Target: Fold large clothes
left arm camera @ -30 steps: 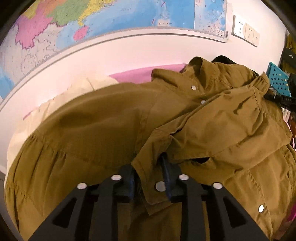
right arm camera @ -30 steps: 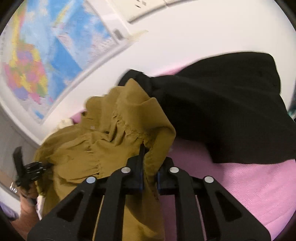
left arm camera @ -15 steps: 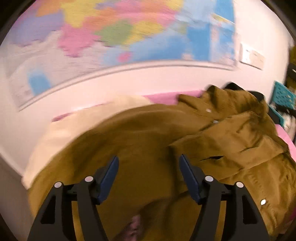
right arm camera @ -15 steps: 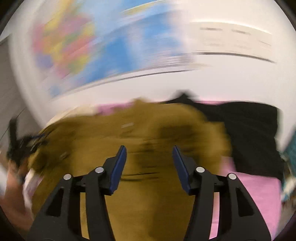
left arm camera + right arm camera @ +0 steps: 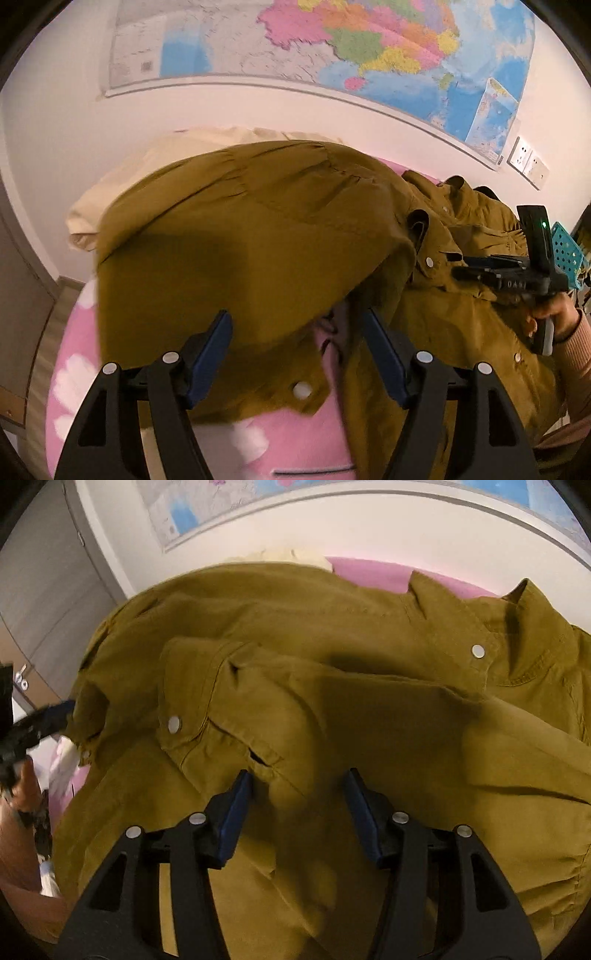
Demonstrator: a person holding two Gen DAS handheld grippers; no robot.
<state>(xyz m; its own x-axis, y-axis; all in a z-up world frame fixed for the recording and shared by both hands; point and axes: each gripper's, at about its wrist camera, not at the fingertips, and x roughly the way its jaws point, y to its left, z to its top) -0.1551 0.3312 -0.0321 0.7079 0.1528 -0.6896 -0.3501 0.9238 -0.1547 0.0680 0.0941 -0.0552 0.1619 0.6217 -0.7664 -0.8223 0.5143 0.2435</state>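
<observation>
An olive-brown snap-button shirt [image 5: 258,236] lies spread over a pink bed cover [image 5: 295,443], one sleeve folded across its front. My left gripper [image 5: 297,332] hovers open over the shirt's lower hem, and its pads touch no cloth. In the right wrist view the shirt [image 5: 369,709] fills the frame, its collar [image 5: 524,635] at the upper right. My right gripper [image 5: 295,779] sits just above the folded sleeve's cuff; its jaws are closing, cloth lies below the gap and the pads are not pressing it. Each gripper shows in the other's view: right gripper [image 5: 509,275], left gripper [image 5: 37,723].
A cream cloth [image 5: 147,173] lies past the shirt by the wall. A map [image 5: 369,48] hangs above, with wall sockets [image 5: 528,166] to its right. A teal perforated basket [image 5: 567,251] stands at the far right. A grey door [image 5: 44,590] is on the left.
Both grippers let go of the shirt's folds and opened. Both swung sideways over the shirt, which now lies flatter with the sleeve laid across it.
</observation>
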